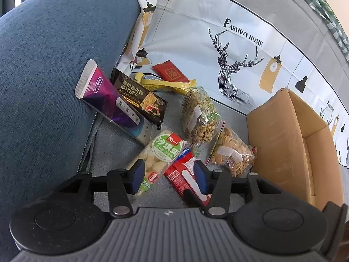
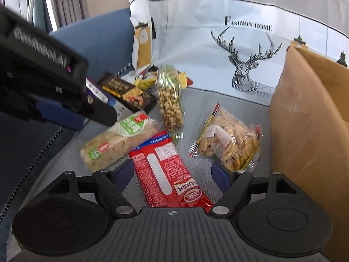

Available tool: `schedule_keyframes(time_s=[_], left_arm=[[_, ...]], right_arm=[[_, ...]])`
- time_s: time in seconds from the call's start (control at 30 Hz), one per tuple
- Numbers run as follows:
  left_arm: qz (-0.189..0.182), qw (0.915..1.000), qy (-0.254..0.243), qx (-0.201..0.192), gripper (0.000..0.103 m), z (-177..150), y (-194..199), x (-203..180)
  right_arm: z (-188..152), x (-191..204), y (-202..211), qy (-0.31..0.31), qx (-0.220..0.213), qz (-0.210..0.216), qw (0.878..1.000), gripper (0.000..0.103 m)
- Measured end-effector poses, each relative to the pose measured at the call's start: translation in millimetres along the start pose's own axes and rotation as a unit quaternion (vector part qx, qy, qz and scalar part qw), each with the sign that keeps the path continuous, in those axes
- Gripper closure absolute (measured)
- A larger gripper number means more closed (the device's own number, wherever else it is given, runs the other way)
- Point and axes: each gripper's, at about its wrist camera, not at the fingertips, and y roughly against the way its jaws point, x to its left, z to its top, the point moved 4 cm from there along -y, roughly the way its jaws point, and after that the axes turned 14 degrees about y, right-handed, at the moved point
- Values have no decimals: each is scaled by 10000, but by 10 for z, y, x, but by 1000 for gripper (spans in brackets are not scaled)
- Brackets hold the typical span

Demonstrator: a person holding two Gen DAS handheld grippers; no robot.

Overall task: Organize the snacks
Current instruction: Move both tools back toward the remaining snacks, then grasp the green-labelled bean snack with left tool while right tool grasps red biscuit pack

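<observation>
Several snack packs lie on a grey sofa seat. My left gripper (image 1: 169, 178) is open above a green-label pastry pack (image 1: 158, 152) and a red biscuit pack (image 1: 185, 174). My right gripper (image 2: 173, 173) is open, its fingers on either side of the red biscuit pack (image 2: 165, 168). The pastry pack (image 2: 117, 140) lies to its left. Clear bags of peanuts (image 2: 170, 100) and cookies (image 2: 231, 144) lie beyond. A purple pack (image 1: 113, 100), a dark cracker pack (image 1: 141, 97), yellow bars (image 1: 161, 84) and a small red pack (image 1: 170, 71) lie further back. The left gripper (image 2: 54, 87) shows at the left in the right wrist view.
An open cardboard box (image 1: 290, 139) stands at the right, also in the right wrist view (image 2: 309, 118). A white deer-print cover (image 1: 229, 50) drapes the sofa back. A blue armrest (image 1: 50, 65) rises at the left.
</observation>
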Motion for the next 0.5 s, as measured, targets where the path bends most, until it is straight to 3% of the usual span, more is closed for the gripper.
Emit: schedule_keyframes(time_s=[0.1,0.2,0.33,0.5], left_arm=[[63,10000,-47,33,39,1,-42,-3],[185,9997,-136,69,24,-3,-123,8],[289,9992,-233,156,19,-19,-267,28],[563,9975,-413,123,14,-75,-466,25]], right_arm=[[-33,-1,-107,20,138,48,9999,21],[-85,0,-185,48,282,100,9995,20],[-127,42,-199,229,289,155,9992,19],[-122,102,-119,469,196,306,9982,45]])
